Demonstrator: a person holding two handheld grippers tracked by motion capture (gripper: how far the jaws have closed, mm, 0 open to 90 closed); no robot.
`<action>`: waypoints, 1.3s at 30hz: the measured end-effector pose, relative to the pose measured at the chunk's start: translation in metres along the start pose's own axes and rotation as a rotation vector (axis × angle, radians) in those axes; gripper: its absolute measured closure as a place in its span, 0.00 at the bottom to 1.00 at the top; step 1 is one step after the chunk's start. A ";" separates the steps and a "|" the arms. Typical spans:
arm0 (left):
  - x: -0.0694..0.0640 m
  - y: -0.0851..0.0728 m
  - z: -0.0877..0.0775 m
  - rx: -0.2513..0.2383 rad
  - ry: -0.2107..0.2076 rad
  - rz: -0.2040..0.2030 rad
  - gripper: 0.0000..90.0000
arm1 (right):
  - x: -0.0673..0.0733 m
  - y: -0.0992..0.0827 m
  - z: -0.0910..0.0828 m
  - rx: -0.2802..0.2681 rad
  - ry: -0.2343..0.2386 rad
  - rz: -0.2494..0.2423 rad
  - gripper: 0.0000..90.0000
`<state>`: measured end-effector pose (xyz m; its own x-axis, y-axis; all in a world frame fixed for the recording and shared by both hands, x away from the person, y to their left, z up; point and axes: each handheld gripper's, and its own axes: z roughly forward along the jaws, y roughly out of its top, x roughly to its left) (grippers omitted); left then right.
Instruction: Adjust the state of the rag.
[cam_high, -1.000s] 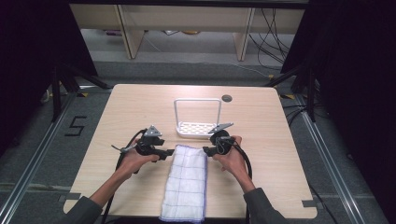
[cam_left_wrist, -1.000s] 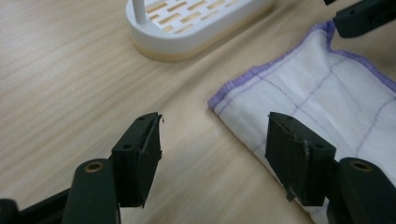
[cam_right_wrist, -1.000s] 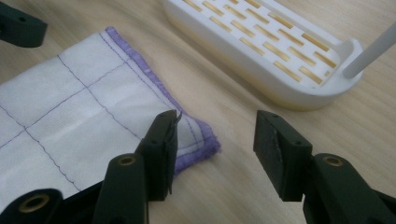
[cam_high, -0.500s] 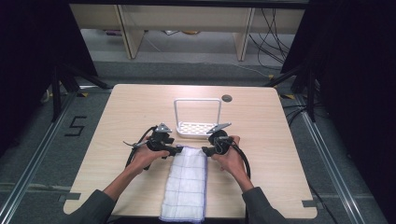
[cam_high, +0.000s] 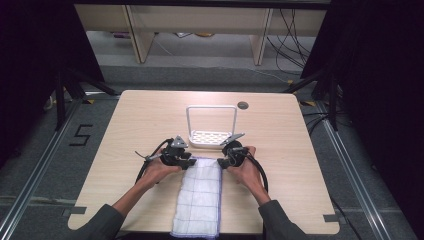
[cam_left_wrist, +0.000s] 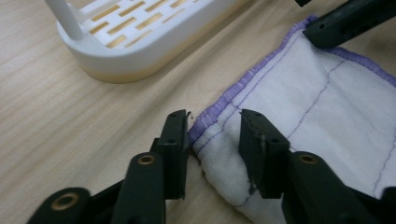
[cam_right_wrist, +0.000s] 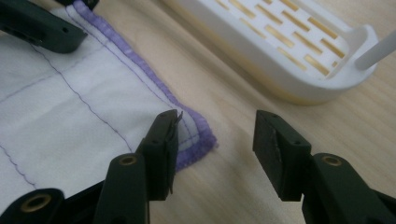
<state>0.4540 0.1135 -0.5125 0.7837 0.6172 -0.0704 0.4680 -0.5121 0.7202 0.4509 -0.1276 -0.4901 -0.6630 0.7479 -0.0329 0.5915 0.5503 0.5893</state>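
High view had your left hand-held gripper at the far left corner of the cloth, which lay flat along the near middle of the bench, its near end hanging over the edge. Its jaws had just been closing; in the left gripper view they straddled that purple-hemmed corner, one pad at the hem, the other over the fabric, not yet pinching. Just beyond the cloth's far edge stood the white rack. Your right hand-held gripper sat at the far right corner, jaws about half open, one pad on the hem and the other over bare wood, gripping nothing. The cloth looked light, soft and limp, so it would likely sag and fold; the stitched hem corners seemed the firmest hold.
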 end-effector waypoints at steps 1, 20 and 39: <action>-0.001 0.000 0.000 -0.003 -0.005 0.002 0.75 | 0.001 0.001 -0.001 -0.006 0.003 0.006 0.57; -0.007 0.001 -0.001 0.006 0.004 0.034 0.90 | 0.004 -0.001 0.007 0.038 0.045 0.070 0.56; -0.008 0.001 -0.001 -0.009 0.012 0.038 0.90 | 0.009 -0.005 0.006 -0.012 0.129 -0.008 0.94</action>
<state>0.4479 0.1087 -0.5101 0.7955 0.6049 -0.0347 0.4347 -0.5299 0.7281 0.4450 -0.1217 -0.4984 -0.7218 0.6890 0.0661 0.5807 0.5509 0.5994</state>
